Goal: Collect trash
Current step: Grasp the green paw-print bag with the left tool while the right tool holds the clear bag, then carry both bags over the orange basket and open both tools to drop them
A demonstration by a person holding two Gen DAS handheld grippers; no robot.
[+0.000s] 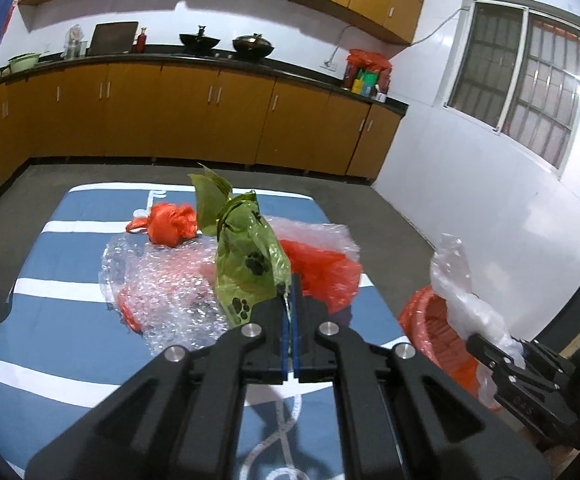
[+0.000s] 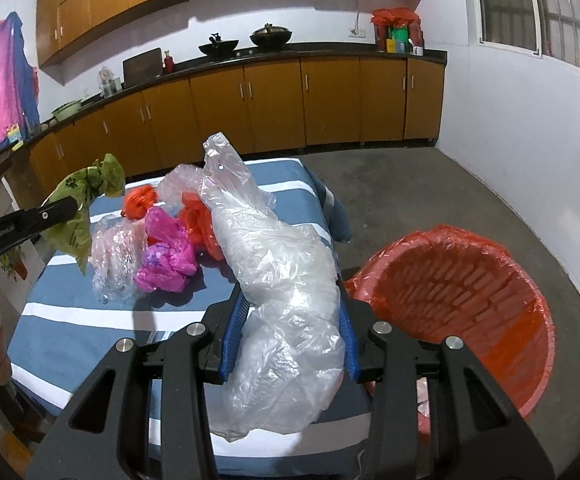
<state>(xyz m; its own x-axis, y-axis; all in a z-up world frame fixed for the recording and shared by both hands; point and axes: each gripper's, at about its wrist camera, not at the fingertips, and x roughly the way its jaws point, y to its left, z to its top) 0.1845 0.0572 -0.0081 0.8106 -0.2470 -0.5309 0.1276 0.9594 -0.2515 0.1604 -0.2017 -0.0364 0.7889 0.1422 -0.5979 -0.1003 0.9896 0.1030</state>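
1. Left wrist view. Kitchen background: orange-brown cabinets (image 1: pixel 194 116) under a dark countertop, a barred window at right. A blue cloth with white stripes (image 1: pixel 50 320) covers the table and carries crumpled trash: clear bubble wrap (image 1: pixel 162 280), an orange-red plastic wad (image 1: pixel 172 224). The left gripper (image 1: pixel 290 312) has its jaws pressed together, pinching a green translucent plastic bag with black paw prints (image 1: pixel 250 256), lifted above the pile. At right, the right gripper (image 1: pixel 502 356) holds a clear crumpled plastic bag (image 1: pixel 458 280) beside the red-lined basket (image 1: pixel 422 312).

2. Right wrist view. The right gripper (image 2: pixel 290 336), jaws partly spread, clamps the clear plastic bag (image 2: pixel 282 280) between blue pads (image 2: pixel 232 336). A magenta plastic wad (image 2: pixel 166 256) lies on the cloth (image 2: pixel 70 336). The round red basket lined with orange-red plastic (image 2: pixel 470 280) stands on the floor just beside the table, right of the gripper.
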